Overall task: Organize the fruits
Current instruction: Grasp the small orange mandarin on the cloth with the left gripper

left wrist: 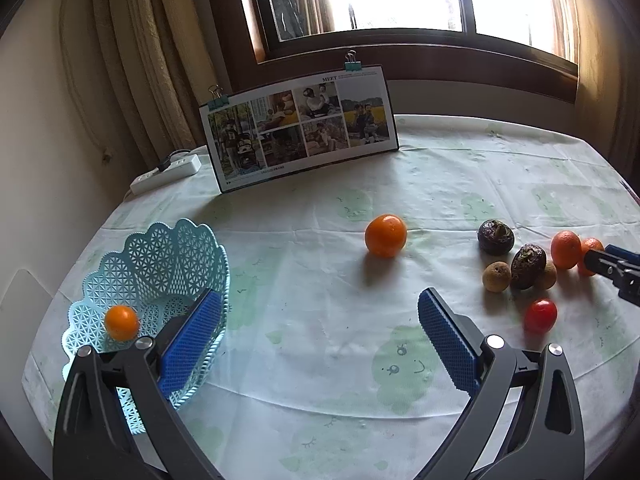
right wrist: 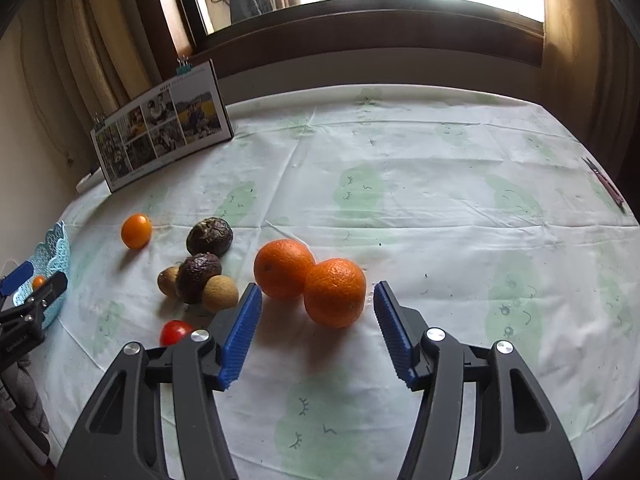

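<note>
A light blue lattice basket (left wrist: 168, 264) stands at the table's left with one small orange fruit (left wrist: 121, 322) inside. My left gripper (left wrist: 318, 300) is open beside it, holding nothing. A lone orange (left wrist: 385, 235) lies mid-table ahead. My right gripper (right wrist: 316, 294) is open, with two oranges (right wrist: 335, 292) (right wrist: 284, 268) touching each other just ahead of its fingers. Left of them lie two dark wrinkled fruits (right wrist: 209, 236) (right wrist: 197, 276), two small brown fruits (right wrist: 220, 293) (right wrist: 168, 281) and a red tomato (right wrist: 175, 331).
A photo board (left wrist: 300, 132) held by binder clips stands at the back of the table. A white power strip (left wrist: 166, 172) lies at the back left. A thin dark tool (right wrist: 606, 184) rests near the right table edge. A green-patterned white cloth (right wrist: 400, 208) covers the table.
</note>
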The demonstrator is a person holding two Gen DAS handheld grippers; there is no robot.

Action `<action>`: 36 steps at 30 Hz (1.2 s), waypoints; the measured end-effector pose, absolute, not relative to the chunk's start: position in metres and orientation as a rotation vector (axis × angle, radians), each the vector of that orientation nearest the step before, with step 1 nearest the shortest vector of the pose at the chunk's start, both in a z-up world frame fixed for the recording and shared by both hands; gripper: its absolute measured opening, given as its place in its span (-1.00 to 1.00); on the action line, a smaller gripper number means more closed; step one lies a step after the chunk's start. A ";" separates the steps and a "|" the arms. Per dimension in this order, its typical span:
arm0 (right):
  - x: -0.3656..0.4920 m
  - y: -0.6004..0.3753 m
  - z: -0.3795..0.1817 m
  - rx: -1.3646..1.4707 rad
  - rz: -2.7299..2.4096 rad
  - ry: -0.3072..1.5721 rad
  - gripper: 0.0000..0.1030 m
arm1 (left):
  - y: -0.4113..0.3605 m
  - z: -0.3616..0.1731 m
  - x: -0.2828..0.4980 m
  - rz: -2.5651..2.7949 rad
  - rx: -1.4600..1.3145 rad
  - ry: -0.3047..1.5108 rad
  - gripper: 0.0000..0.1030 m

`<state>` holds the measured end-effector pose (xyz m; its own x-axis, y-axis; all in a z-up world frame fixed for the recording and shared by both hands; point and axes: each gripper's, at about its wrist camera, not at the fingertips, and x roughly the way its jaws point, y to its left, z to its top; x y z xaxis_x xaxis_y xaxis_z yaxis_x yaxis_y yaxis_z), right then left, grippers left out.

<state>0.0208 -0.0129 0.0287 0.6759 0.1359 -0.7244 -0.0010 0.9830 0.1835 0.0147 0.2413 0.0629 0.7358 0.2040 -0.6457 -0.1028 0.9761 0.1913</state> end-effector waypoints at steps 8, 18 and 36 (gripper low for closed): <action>0.027 -0.017 0.023 0.183 0.084 0.826 -0.09 | 0.244 0.055 0.039 0.163 0.117 0.758 0.94; 0.029 -0.027 0.020 0.242 0.100 0.831 -0.32 | 0.224 0.046 0.084 0.102 0.124 0.776 0.89; 0.041 -0.026 0.015 0.263 0.112 0.844 -0.22 | 0.229 0.011 0.131 -0.026 0.002 0.906 -0.11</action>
